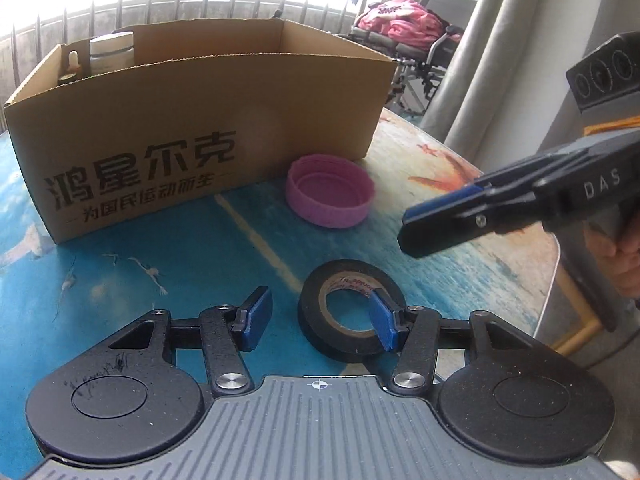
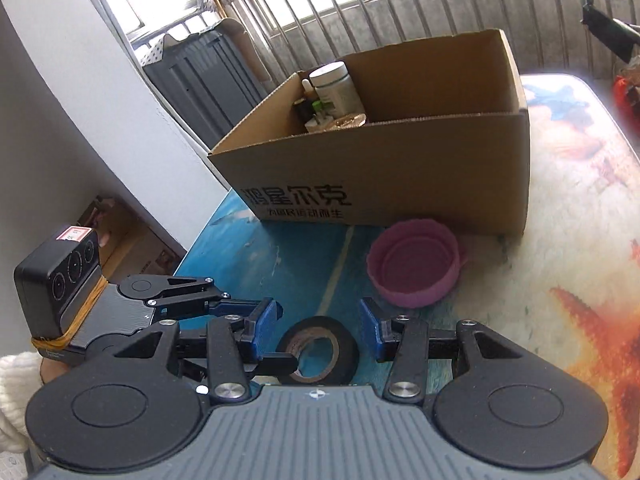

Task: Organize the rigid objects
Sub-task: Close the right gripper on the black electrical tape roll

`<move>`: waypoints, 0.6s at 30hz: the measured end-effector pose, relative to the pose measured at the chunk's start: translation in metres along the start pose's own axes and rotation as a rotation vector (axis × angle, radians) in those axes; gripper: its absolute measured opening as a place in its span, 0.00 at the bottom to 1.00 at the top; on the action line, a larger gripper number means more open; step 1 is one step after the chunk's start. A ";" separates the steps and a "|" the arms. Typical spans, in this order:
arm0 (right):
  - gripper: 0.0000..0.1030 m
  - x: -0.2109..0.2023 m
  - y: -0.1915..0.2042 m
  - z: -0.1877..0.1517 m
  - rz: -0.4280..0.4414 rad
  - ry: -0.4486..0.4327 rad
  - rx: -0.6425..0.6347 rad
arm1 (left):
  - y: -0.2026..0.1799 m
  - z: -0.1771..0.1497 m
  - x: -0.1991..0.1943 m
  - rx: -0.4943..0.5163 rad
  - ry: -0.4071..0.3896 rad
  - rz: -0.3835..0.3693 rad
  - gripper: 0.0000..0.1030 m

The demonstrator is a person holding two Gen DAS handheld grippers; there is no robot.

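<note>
A wheelchair (image 1: 416, 52) draped with pink cloth (image 1: 400, 24) stands beyond the table's (image 1: 460, 184) far edge, beside grey curtains (image 1: 500, 60).

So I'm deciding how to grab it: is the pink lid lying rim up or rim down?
Rim up: the pink lid lies on the table with its hollow inside facing upward in both views.

The cardboard box (image 1: 200, 128) hides all but the tops of a white jar (image 1: 111, 50) and a small dropper bottle (image 1: 73, 65), the smaller items beside them (image 2: 320, 114) are perhaps vials, and the left gripper's (image 1: 316, 316) pad covers part of the tape roll (image 1: 340, 344).
</note>
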State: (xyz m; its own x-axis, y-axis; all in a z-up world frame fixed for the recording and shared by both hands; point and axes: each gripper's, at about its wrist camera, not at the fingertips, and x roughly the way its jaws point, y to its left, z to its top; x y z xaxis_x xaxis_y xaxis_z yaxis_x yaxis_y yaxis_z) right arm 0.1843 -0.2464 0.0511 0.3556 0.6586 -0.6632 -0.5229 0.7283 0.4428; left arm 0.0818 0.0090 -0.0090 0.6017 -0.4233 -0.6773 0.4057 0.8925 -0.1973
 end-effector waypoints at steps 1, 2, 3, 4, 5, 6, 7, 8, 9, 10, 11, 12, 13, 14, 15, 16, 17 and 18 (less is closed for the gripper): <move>0.47 0.005 -0.003 -0.007 -0.002 0.014 0.016 | -0.002 -0.003 0.004 0.004 0.010 0.005 0.49; 0.47 0.009 -0.006 -0.014 -0.010 0.025 0.025 | -0.004 -0.005 0.004 0.023 -0.005 0.014 0.48; 0.47 0.012 -0.006 -0.020 -0.021 0.036 0.016 | -0.008 -0.006 0.004 0.053 -0.009 0.031 0.47; 0.47 0.014 -0.004 -0.022 -0.033 0.045 -0.001 | -0.009 -0.007 0.004 0.058 -0.012 0.040 0.45; 0.47 0.015 -0.003 -0.025 -0.053 0.039 -0.017 | -0.012 -0.008 0.003 0.070 -0.015 0.047 0.43; 0.48 0.015 0.000 -0.028 -0.066 0.037 -0.043 | -0.014 -0.010 0.003 0.089 -0.019 0.055 0.36; 0.48 0.016 0.002 -0.029 -0.074 0.042 -0.057 | -0.016 -0.011 0.003 0.101 -0.021 0.058 0.22; 0.48 0.017 0.002 -0.030 -0.077 0.039 -0.055 | -0.018 -0.012 0.002 0.115 -0.021 0.073 0.18; 0.48 0.018 0.001 -0.029 -0.070 0.042 -0.049 | -0.021 -0.013 0.001 0.147 -0.021 0.077 0.16; 0.48 0.020 0.001 -0.028 -0.067 0.045 -0.037 | -0.024 -0.013 0.001 0.169 -0.020 0.080 0.16; 0.48 0.021 0.000 -0.028 -0.064 0.047 -0.026 | -0.026 -0.014 0.001 0.172 -0.024 0.084 0.16; 0.48 0.023 -0.001 -0.029 -0.059 0.046 -0.019 | -0.027 -0.015 0.000 0.175 -0.030 0.084 0.16; 0.48 0.026 -0.001 -0.029 -0.055 0.048 -0.012 | -0.027 -0.016 0.000 0.176 -0.038 0.087 0.16; 0.48 0.029 -0.001 -0.030 -0.051 0.052 -0.004 | -0.027 -0.017 -0.002 0.169 -0.046 0.092 0.16; 0.48 0.031 -0.002 -0.031 -0.047 0.053 0.004 | -0.027 -0.017 -0.003 0.172 -0.052 0.099 0.16; 0.48 0.032 -0.003 -0.032 -0.034 0.059 0.012 | -0.027 -0.017 -0.006 0.177 -0.066 0.107 0.16; 0.48 0.033 -0.005 -0.033 -0.002 0.067 0.028 | -0.027 -0.018 -0.009 0.177 -0.077 0.106 0.15; 0.50 0.032 -0.007 -0.035 0.033 0.069 0.045 | -0.025 -0.017 -0.012 0.164 -0.075 0.085 0.15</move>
State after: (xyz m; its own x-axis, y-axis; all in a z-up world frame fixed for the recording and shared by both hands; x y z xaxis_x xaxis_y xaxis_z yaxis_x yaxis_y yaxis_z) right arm 0.1721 -0.2375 0.0055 0.2838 0.6690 -0.6869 -0.4978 0.7151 0.4907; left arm 0.0526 -0.0060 -0.0078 0.6858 -0.3633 -0.6306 0.4541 0.8907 -0.0193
